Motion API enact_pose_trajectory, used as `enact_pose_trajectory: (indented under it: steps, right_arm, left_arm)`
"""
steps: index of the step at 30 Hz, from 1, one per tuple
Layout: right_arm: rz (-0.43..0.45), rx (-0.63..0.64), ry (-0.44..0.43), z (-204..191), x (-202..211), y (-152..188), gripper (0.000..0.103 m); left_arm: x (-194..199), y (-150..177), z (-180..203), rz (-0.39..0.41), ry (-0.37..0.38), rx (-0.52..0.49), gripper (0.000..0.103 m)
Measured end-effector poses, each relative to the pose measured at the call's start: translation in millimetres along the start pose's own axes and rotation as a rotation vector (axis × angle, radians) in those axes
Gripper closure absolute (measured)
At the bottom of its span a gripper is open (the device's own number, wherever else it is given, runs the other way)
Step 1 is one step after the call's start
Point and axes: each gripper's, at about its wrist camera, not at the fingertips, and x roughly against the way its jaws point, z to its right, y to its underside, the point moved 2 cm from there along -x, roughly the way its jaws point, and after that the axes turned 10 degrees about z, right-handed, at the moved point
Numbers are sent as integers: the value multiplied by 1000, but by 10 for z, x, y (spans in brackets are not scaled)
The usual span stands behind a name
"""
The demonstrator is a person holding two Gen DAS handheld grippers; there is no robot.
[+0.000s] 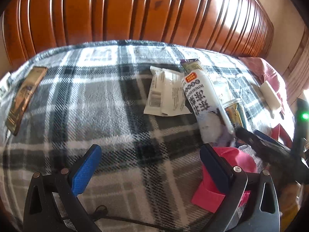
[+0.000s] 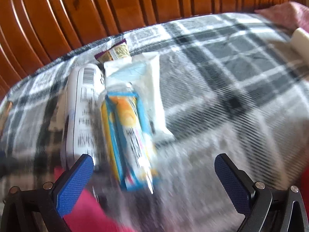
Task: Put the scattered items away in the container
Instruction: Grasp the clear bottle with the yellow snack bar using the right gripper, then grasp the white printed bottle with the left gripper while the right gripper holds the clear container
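Note:
My left gripper (image 1: 152, 156) is open and empty above the plaid blanket (image 1: 96, 100). Its right finger (image 1: 216, 164) lies over a pink container (image 1: 237, 160). A white packet with black characters (image 1: 202, 100) leans toward the container, with white sachets (image 1: 166, 92) beside it. A brown bar (image 1: 25, 94) lies far left. My right gripper (image 2: 154, 172) is open and empty. A blue and yellow packet (image 2: 129, 135) lies between its fingers, blurred. The white packet (image 2: 83, 112), a white wipe pack (image 2: 150, 89) and a gold wrapper (image 2: 115, 53) lie beyond it.
A ribbed wooden headboard (image 1: 135, 9) stands behind the blanket. A pink cloth (image 1: 258, 67) and a white block (image 1: 270, 94) lie at the right edge. The other gripper's black body (image 1: 270, 147) reaches in from the right.

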Motion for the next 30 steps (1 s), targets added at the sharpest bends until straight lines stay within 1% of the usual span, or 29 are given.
enact_pose_trajectory:
  steps: [1,2,3,4,5,6,7,8,11,13,16,18,21,23,25,26,27,28,29,30]
  right_arm:
    - [-6,-19,-3,14,-69,-3,0]
    - [-35,-43,-13,30,-163,11,7]
    - [-69,-60,-28,44,-243,40,16]
    - [-76,-57,-25,49,-286,64,18]
    - [-60,-31,-8,36,-289,72,26]
    - [-50,-1,2,20,-275,73,38]
    - [-50,22,8,14,-262,72,46]
    - [-54,34,18,28,-247,70,50]
    - [-58,6,25,137,-176,66,50]
    - [-45,-14,50,263,-77,73,52]
    - [-39,-24,104,460,42,149,52]
    - [-35,-1,123,567,65,184,52]
    - [-15,46,109,602,89,226,52]
    - [-3,96,109,580,75,272,47]
    - [16,122,114,557,69,308,44]
    - [18,125,110,545,67,319,40]
    - [16,123,93,539,56,327,30]
    - [9,120,59,530,34,331,23]
    - [0,122,25,516,3,333,8]
    - [-16,140,5,474,-38,345,0]
  left_arm:
    - [-19,-7,-12,-6,-3,12,0]
    - [-39,-17,-12,-7,-6,26,0]
    - [-65,-36,-4,-4,-3,42,0]
    - [-101,-60,16,0,3,57,0]
    - [-144,-88,42,0,10,69,0]
    - [-192,-116,77,-5,14,74,0]
    - [-245,-143,114,-13,17,77,0]
    - [-299,-166,153,-20,20,77,0]
    - [-433,-227,312,-21,48,64,0]
    - [-511,-265,472,-12,65,19,0]
    - [-640,-293,732,-1,55,-92,0]
    - [-676,-286,868,21,52,-134,0]
    - [-757,-239,1029,21,30,-170,0]
    - [-845,-180,1090,-1,38,-172,0]
    - [-950,-129,1099,-34,42,-162,0]
    - [-1007,-93,1094,-50,42,-160,0]
    - [-1065,-53,1089,-63,40,-168,0]
    - [-1114,-15,1089,-70,35,-185,0]
    - [-1132,20,1108,-60,22,-220,0]
    - [-1137,54,1144,-42,5,-269,0]
